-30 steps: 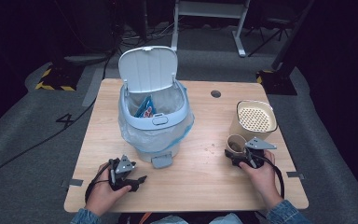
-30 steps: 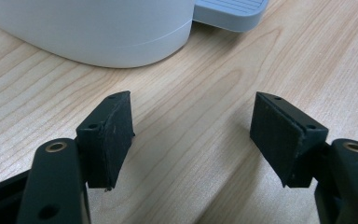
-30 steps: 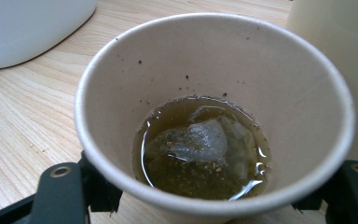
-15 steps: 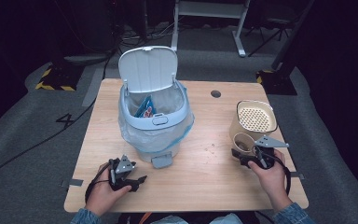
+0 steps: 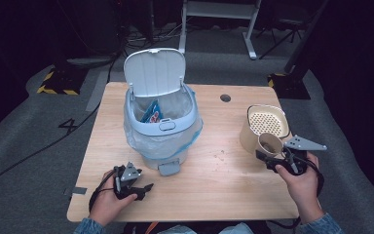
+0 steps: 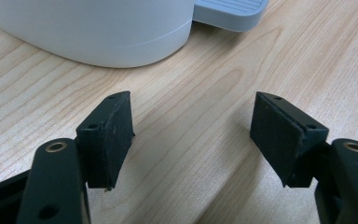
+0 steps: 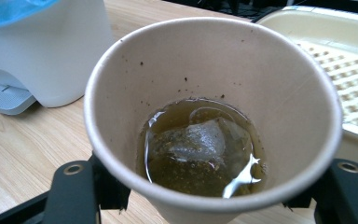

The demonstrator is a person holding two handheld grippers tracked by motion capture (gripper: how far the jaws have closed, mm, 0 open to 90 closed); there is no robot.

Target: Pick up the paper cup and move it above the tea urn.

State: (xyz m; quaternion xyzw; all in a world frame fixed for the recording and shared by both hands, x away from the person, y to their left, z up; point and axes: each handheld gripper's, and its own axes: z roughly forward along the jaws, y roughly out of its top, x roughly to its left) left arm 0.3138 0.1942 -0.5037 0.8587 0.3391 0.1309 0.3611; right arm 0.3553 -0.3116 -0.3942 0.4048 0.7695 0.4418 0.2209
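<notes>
The right gripper holds a brown paper cup, its jaws clamped on the cup's sides after just closing in a little. The cup stands upright, raised off the light wooden surface, just beside the cream plastic strainer basin. The pale blue pedal bin, lid up, lies well to its left. The right gripper view reveals brown liquid and a soaked tea bag inside. The left gripper, jaws apart and empty, rests near the bin's base.
</notes>
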